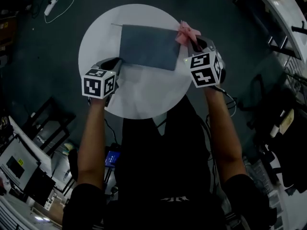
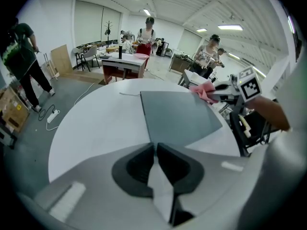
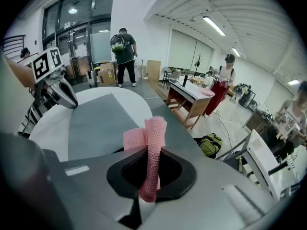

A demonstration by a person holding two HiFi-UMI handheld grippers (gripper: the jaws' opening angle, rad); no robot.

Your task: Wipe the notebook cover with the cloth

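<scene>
A grey notebook [image 1: 146,46] lies flat on the round white table [image 1: 144,97]. My left gripper [image 1: 116,66] is shut with nothing between its jaws. Its tips [image 2: 154,146] sit at the notebook's [image 2: 180,116] near left corner; I cannot tell whether they touch it. My right gripper [image 1: 194,44] is at the notebook's far right corner, shut on a pink waffle cloth [image 1: 187,32]. In the right gripper view the cloth [image 3: 152,138] stands up between the jaws of the right gripper [image 3: 152,152], and the notebook [image 3: 98,123] lies just beyond. The cloth's lower end is hidden in the jaws.
The table stands on a dark floor, where a power strip [image 1: 51,6] and its cable lie at the far left. Black frames and equipment [image 1: 41,123] crowd the sides near me. People [image 3: 123,49], desks [image 2: 124,61] and a green backpack [image 3: 211,143] stand around the room.
</scene>
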